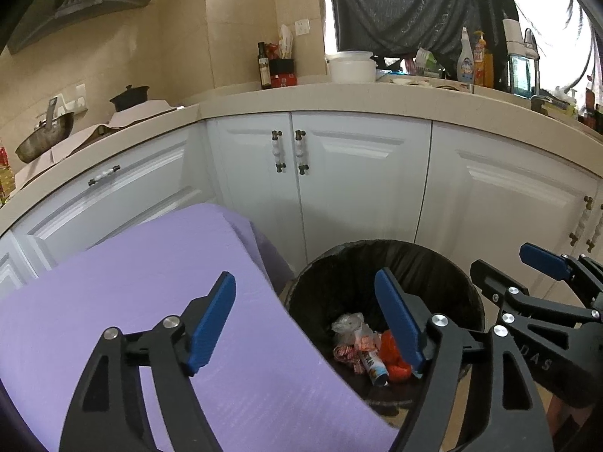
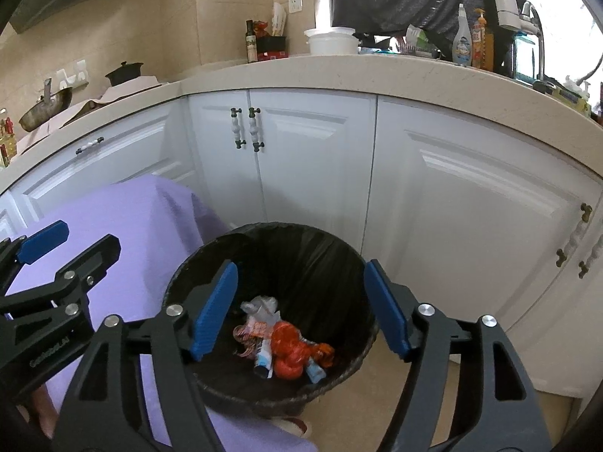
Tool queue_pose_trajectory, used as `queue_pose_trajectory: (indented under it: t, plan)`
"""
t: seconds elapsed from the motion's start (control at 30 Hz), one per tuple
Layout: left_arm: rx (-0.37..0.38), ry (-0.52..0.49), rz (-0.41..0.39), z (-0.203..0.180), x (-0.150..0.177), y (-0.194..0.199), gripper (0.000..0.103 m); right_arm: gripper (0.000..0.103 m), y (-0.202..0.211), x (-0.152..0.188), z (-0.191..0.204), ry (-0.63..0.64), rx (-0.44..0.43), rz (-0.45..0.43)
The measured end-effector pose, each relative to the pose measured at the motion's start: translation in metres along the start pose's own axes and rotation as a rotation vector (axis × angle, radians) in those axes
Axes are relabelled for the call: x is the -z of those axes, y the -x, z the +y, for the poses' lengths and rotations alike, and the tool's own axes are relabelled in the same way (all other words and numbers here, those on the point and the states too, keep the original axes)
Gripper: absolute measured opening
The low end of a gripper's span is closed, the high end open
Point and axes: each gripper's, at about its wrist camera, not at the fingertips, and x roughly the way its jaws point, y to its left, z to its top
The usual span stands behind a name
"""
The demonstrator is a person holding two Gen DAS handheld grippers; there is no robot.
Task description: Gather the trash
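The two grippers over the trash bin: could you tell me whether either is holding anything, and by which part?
Nothing is held: the left gripper and the right gripper both stand open and empty above the trash bin.

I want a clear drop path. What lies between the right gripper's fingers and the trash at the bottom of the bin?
Nothing. In the right wrist view, the open right gripper hangs above the trash bin, with only empty space down to the trash.

Trash bin (image 1: 444, 263) near rim hidden behind left gripper finger (image 1: 399, 320), wrapper (image 2: 248, 337) print blurred, purple cloth (image 2: 124, 218) cut off at bottom edge
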Motion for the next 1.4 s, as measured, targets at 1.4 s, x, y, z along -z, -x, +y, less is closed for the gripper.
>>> queue_pose_trajectory:
  t: [1.4]
  plan:
    - [-0.026,0.060,-0.111,0.058,0.056,0.151,0.085,0.085,0.179,0.051,0.057,0.019,0.038,-0.144]
